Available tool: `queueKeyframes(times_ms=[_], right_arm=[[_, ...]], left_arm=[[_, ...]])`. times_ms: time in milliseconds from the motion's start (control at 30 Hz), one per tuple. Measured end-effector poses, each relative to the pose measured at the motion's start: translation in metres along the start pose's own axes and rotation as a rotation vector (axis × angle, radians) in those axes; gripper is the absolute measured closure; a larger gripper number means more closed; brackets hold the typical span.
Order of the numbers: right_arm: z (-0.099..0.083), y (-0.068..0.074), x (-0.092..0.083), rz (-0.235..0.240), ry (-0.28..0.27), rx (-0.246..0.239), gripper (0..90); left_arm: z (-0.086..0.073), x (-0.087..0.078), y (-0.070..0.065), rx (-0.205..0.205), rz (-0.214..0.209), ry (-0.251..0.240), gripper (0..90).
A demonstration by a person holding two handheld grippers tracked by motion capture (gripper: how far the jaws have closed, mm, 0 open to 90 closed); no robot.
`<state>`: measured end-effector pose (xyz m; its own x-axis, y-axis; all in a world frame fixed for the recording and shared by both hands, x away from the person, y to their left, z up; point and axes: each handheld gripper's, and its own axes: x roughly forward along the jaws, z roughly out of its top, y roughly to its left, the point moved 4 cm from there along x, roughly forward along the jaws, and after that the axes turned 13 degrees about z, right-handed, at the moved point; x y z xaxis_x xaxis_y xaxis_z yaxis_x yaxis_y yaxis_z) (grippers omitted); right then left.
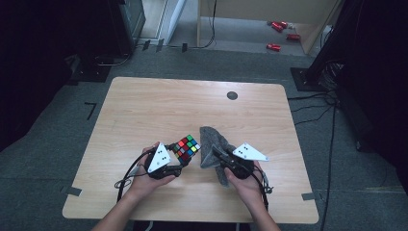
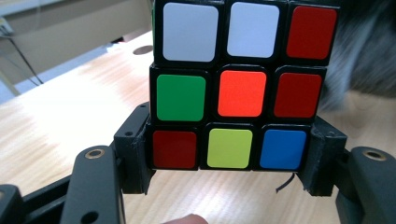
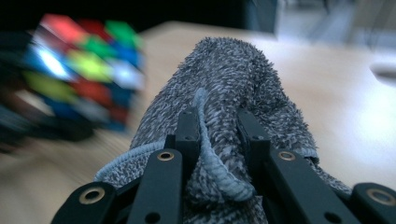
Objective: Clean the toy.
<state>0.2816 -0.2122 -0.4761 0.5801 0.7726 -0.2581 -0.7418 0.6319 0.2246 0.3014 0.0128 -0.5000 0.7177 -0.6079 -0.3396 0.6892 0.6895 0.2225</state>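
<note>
A scrambled colour cube (image 1: 187, 147) is held just above the wooden table (image 1: 144, 110), near its front middle. My left gripper (image 1: 179, 162) is shut on the cube (image 2: 240, 88), its jaws clamped on the bottom row at both sides. Just right of it lies a grey fuzzy cloth (image 1: 211, 147), bunched up. My right gripper (image 1: 215, 155) is shut on the cloth (image 3: 224, 98), a fold with its corded hem pinched between the jaws. The cube (image 3: 79, 65) appears blurred at the left of the right gripper view.
A small dark round inset (image 1: 232, 95) sits in the table near its far edge. Beyond the table are dark equipment stands, cables on grey carpet and some red items (image 1: 279, 33) on the floor. Bare wood spreads over the table's far half and left side.
</note>
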Motion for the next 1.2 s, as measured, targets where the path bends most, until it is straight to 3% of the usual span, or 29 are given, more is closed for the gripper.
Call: queueKeyframes(times_ms=[67, 167, 300, 367, 433, 533, 700, 767, 833, 900, 967, 1033, 1100, 1200], right_arm=[[0.011, 0.014, -0.004, 0.035, -0.051, -0.031, 75.2], [0.026, 0.036, -0.008, 0.131, -0.121, -0.063, 75.2], [0.029, 0.054, -0.002, 0.208, -0.104, -0.071, 75.1], [0.022, 0.054, 0.004, 0.191, -0.068, -0.075, 75.0], [0.019, 0.048, 0.005, 0.198, -0.094, -0.027, 75.1], [0.016, 0.032, 0.002, 0.120, -0.080, -0.002, 75.2], [0.005, 0.001, -0.005, -0.025, -0.046, 0.092, 75.2], [0.009, 0.002, -0.010, 0.009, -0.109, 0.109, 75.2], [0.019, 0.016, -0.012, 0.058, -0.151, 0.057, 75.1], [0.024, 0.031, -0.009, 0.117, -0.153, 0.013, 75.0], [0.023, 0.044, -0.001, 0.137, -0.111, -0.031, 74.9], [0.017, 0.045, 0.004, 0.121, -0.098, -0.053, 74.7], [0.014, 0.037, 0.004, 0.106, -0.093, -0.020, 74.7], [0.008, 0.017, 0.000, 0.010, -0.047, 0.003, 74.9]], left_arm=[[-0.001, 0.001, -0.003, 0.010, -0.017, 0.012, 34.9], [-0.001, 0.003, -0.011, 0.047, -0.033, 0.027, 34.9], [0.004, 0.001, -0.021, 0.080, -0.055, 0.004, 34.9], [0.007, -0.002, -0.024, 0.092, -0.041, -0.013, 35.0], [0.006, -0.004, -0.022, 0.091, -0.054, -0.023, 35.0], [0.008, -0.006, -0.019, 0.080, -0.049, -0.037, 35.0], [0.009, -0.006, -0.017, 0.066, -0.046, -0.036, 35.1], [0.006, -0.003, -0.017, 0.084, -0.039, -0.013, 35.0], [0.004, -0.001, -0.020, 0.089, -0.045, -0.001, 35.0], [0.005, -0.001, -0.022, 0.090, -0.052, -0.007, 35.0], [0.008, -0.003, -0.024, 0.085, -0.058, -0.020, 35.0], [0.008, -0.004, -0.024, 0.098, -0.047, -0.015, 35.0], [0.007, -0.006, -0.022, 0.083, -0.055, -0.024, 35.0], [0.009, -0.005, -0.019, 0.067, -0.053, -0.031, 35.1]])
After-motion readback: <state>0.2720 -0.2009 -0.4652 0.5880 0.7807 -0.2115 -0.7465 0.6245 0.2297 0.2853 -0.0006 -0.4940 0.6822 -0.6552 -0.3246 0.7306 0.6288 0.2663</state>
